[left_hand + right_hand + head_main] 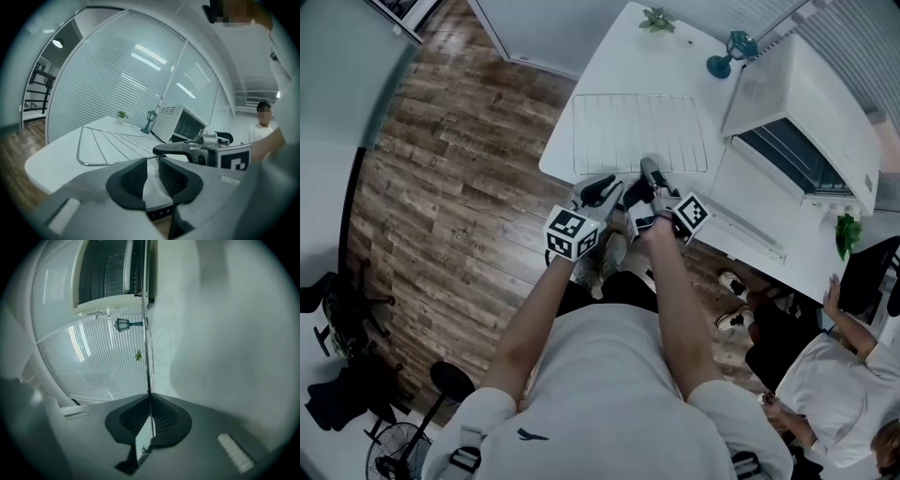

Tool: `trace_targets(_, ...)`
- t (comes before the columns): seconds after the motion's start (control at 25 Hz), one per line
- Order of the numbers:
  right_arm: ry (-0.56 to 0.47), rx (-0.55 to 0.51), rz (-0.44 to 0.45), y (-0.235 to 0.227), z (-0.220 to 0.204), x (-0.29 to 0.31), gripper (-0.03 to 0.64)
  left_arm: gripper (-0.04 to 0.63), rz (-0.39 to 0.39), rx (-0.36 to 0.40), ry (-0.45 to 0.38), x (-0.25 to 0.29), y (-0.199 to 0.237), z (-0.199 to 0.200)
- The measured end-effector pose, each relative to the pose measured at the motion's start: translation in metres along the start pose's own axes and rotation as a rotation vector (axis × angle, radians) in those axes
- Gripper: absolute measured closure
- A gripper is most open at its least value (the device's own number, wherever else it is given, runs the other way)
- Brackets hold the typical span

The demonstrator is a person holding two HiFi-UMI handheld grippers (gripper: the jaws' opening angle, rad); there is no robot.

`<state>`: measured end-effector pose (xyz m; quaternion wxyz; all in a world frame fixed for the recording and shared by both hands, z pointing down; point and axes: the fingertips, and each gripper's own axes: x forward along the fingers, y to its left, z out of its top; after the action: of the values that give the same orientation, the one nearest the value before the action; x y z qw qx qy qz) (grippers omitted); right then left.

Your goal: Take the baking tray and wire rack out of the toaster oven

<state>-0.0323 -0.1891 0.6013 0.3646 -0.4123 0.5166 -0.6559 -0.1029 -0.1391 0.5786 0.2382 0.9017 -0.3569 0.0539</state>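
The wire rack (pixel 642 131) lies flat on the white table (pixel 581 89), left of the white toaster oven (pixel 811 117), whose door (pixel 750 202) hangs open. My right gripper (pixel 649 169) is shut on the rack's near edge. In the right gripper view the rack (pixel 149 362) runs as a thin line out of the shut right gripper (pixel 151 416). My left gripper (pixel 602 190) sits just left of it at the table's near edge, open. In the left gripper view the left gripper (pixel 153 176) holds nothing, and the rack (pixel 108 140) lies ahead. No baking tray shows.
A teal lantern ornament (pixel 733 47) and a small plant (pixel 657 19) stand at the table's far end. Another plant (pixel 847 232) is beside the oven. A person in a white shirt (pixel 839 375) stands at lower right. A fan (pixel 394 450) is on the wooden floor at left.
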Motion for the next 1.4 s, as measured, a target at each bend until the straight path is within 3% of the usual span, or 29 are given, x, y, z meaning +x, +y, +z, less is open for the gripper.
trace_targets(0.24,0.007,0.002,0.002,-0.001,0.001,-0.001,0.614,0.54,0.008,0.034,0.023,0.012,-0.001,-0.002)
trace_targets(0.72,0.094,-0.06,-0.052,0.0,-0.009,-0.009,0.586,0.552,-0.001,-0.012,0.003,0.014,0.001,0.005)
trace_targets(0.92,0.216,-0.121,-0.095,0.0,-0.02,-0.018,0.566,0.552,0.013,-0.02,-0.006,0.013,0.002,0.006)
trace_targets(1.4,0.519,-0.154,-0.075,0.006,-0.044,-0.032,0.568,0.552,0.024,-0.028,-0.037,0.013,0.002,0.014)
